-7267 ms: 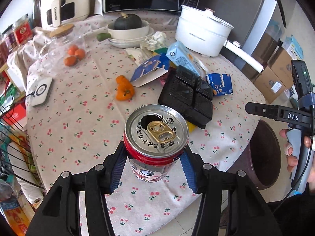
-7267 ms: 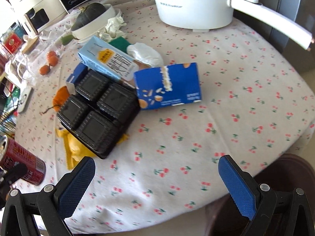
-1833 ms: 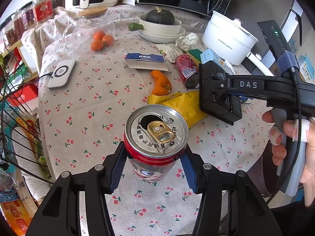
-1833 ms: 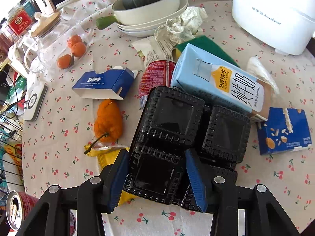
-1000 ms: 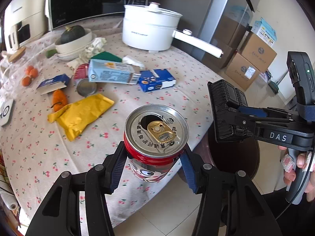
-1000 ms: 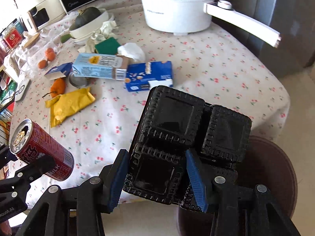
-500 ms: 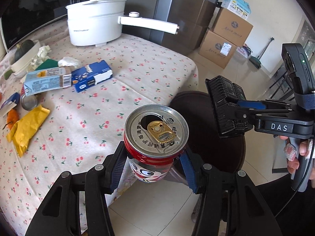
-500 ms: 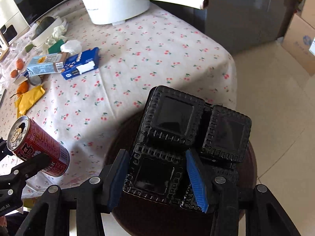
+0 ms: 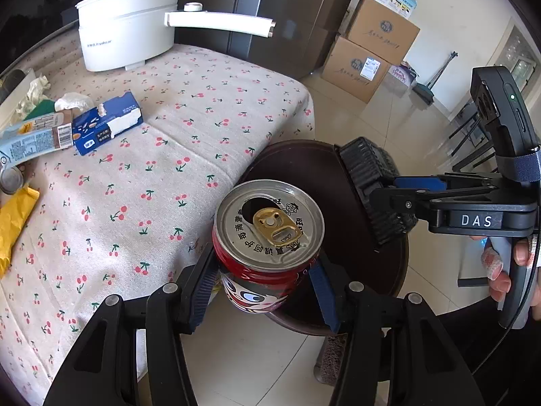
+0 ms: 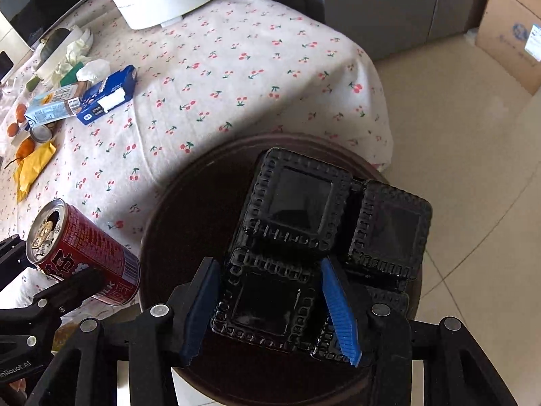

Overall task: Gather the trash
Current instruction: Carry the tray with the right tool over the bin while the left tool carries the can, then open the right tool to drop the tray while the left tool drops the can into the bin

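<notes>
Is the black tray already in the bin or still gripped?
Still gripped: the right gripper clamps the black tray, held above the brown bin.

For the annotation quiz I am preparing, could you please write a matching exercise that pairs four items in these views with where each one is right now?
Items
1. red can
2. black plastic tray
3. blue carton
4. white pot

Places
A. lying flat on the cherry-print tablecloth
B. held in the right claw over the dark round bin
C. standing at the far side of the table
D. held in the left claw at the table's edge

Pairs: 1-D, 2-B, 3-A, 4-C
</notes>
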The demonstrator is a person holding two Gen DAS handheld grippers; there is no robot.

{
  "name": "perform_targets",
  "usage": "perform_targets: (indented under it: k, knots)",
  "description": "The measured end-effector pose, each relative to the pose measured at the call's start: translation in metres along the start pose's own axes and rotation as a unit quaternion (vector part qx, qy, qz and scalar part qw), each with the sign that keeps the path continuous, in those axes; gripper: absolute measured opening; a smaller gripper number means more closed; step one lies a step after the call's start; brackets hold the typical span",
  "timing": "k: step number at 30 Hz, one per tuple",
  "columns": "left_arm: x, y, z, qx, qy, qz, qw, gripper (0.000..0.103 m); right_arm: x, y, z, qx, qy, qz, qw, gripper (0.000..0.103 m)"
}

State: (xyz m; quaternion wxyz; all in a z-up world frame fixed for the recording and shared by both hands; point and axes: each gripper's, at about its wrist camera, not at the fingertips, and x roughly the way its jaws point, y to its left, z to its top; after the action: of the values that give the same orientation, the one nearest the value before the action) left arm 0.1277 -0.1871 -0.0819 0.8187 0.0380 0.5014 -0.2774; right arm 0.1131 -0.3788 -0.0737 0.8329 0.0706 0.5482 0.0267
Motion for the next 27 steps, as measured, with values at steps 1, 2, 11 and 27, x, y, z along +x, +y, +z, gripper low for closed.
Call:
perform_targets:
  k: [1, 2, 11, 27]
  knots:
    - [0.0, 0.002, 0.0, -0.001, 0.001, 0.001, 1.0, 0.056, 0.002, 0.001, 0.001, 0.001, 0.002, 0.003, 1.0, 0.063]
    - [0.001, 0.003, 0.001, -0.002, 0.001, 0.001, 1.0, 0.056, 0.003, 0.003, 0.001, -0.001, 0.002, 0.003, 1.0, 0.068]
    - [0.005, -0.004, 0.002, 0.005, -0.003, -0.011, 0.9999, 0.056, 0.006, 0.003, 0.002, -0.006, 0.002, -0.004, 1.0, 0.072]
    - [0.047, -0.027, 0.016, 0.016, 0.018, -0.011, 0.9996, 0.081, -0.003, -0.052, -0.008, 0.034, 0.001, -0.031, 0.999, 0.073]
